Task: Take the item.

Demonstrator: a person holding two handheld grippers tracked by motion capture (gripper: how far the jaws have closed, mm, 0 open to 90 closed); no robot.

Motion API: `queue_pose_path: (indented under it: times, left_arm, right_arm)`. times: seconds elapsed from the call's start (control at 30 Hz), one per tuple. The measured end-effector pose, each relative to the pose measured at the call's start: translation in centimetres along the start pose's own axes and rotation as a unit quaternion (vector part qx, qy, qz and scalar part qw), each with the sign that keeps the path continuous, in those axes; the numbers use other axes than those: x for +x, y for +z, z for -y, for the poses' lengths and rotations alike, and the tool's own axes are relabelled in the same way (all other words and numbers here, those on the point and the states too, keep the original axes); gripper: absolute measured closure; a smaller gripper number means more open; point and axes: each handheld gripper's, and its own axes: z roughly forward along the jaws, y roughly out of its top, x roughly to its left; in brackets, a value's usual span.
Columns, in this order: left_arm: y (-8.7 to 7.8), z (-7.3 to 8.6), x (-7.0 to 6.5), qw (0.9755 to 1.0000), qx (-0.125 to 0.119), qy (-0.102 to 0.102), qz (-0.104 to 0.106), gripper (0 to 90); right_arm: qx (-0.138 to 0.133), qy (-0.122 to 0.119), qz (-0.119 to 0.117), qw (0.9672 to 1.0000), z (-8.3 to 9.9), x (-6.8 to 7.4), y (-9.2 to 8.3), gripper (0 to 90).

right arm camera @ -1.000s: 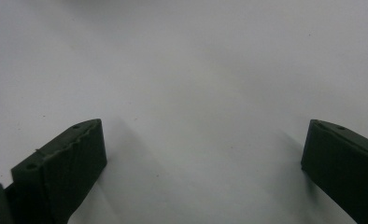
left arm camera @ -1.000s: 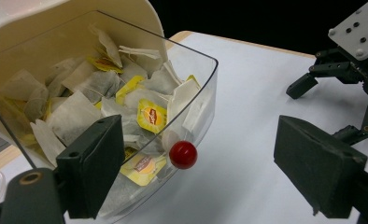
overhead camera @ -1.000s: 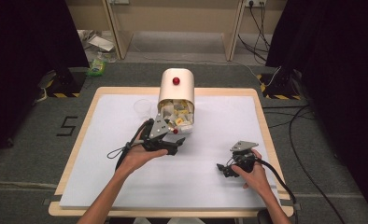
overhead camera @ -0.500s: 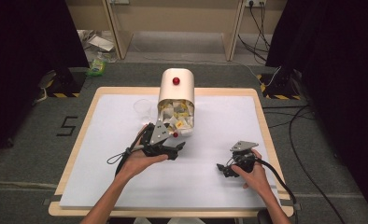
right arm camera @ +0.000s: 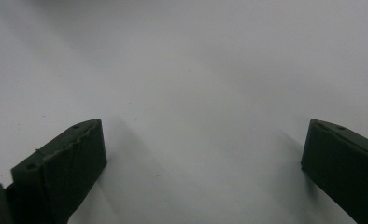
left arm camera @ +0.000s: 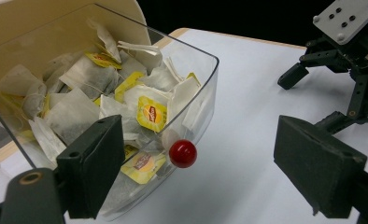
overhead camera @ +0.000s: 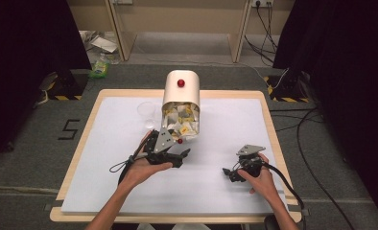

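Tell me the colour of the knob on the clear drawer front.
Red knob, clearest in the left gripper view.

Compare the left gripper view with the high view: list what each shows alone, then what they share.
Left gripper view alone: the yellow printed tags on the tea bags, close enough to make out, and the left claw seen from behind, jaws wide apart with nothing between them.

High view alone: the clear plastic cup left of the dispenser, the second red knob on the cream lid, both of the person's hands, and the floor beyond the table.

Shared: the tea bag dispenser with its open clear drawer, the drawer's red knob, the white tabletop, and the right claw.
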Motion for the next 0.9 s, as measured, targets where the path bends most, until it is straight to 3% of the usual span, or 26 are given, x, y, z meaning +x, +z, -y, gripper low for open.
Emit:
queue_pose_path:
  times: [0.9]
  left_arm:
    - [-0.21, 0.18, -0.26, 1.0000, -0.001, -0.004, 0.003, 16.2]
  right_arm:
    - [0.000, 0.000, 0.000, 1.0000, -0.01, -0.01, 0.00, 0.5]
